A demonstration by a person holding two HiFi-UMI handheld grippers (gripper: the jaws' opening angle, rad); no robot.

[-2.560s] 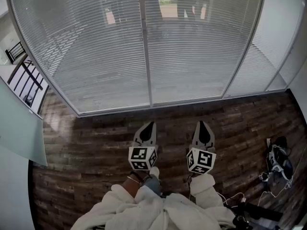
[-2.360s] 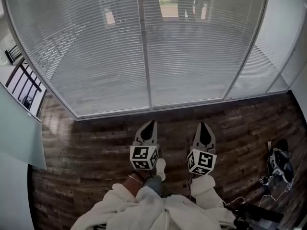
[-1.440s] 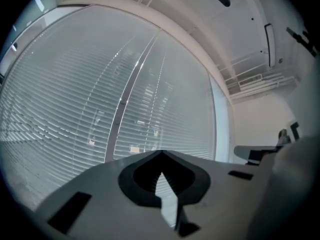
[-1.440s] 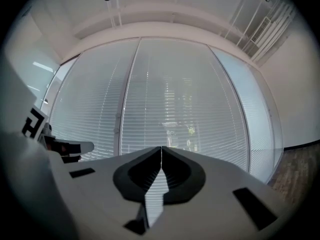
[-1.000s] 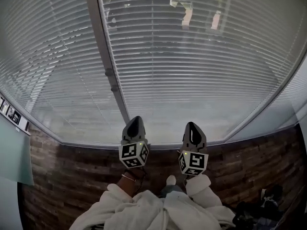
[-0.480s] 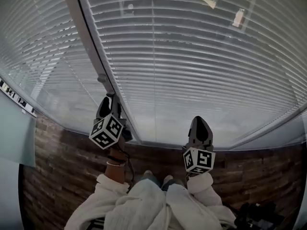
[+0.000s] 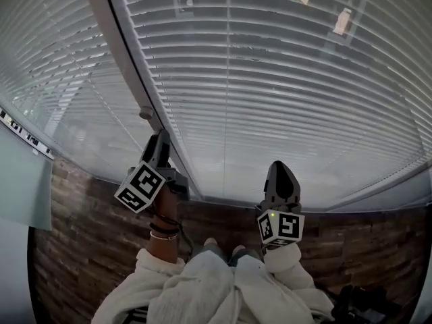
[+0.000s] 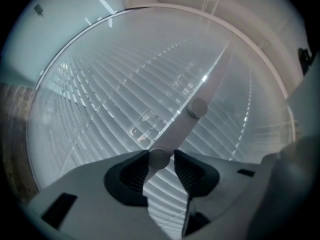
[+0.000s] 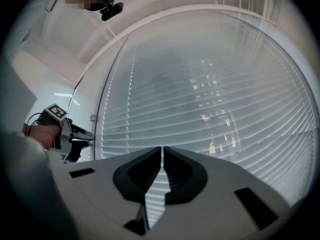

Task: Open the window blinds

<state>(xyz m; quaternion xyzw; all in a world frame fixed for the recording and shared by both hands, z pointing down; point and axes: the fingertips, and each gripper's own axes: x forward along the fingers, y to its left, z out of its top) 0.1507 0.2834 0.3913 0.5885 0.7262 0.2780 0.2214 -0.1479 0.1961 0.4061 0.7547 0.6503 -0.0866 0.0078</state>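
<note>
Closed white slatted blinds point(image 7: 270, 79) fill the window in front of me. A pale upright frame bar point(image 7: 128, 66) divides the panes and carries two round knobs. My left gripper point(image 7: 160, 140) is raised to that bar. In the left gripper view its jaws point(image 8: 161, 156) have just been closing, with the lower knob point(image 8: 160, 160) between the pads, touching both. The upper knob point(image 8: 196, 107) sits free further along the bar point(image 8: 215, 79). My right gripper point(image 7: 282, 171) hangs lower, shut and empty point(image 9: 162, 151), facing the slats point(image 9: 210, 99).
Below the window sill runs dark brick-patterned flooring point(image 7: 81, 248). A pale panel point(image 7: 20, 187) stands at the left edge. A dark bag point(image 7: 354, 301) lies at the bottom right. My left gripper point(image 9: 70, 136) shows in the right gripper view.
I have come close to the window. The left gripper rose left to the frame bar and rolled; its jaws went from shut to spread around the knob. The right gripper stayed low and shut.
</note>
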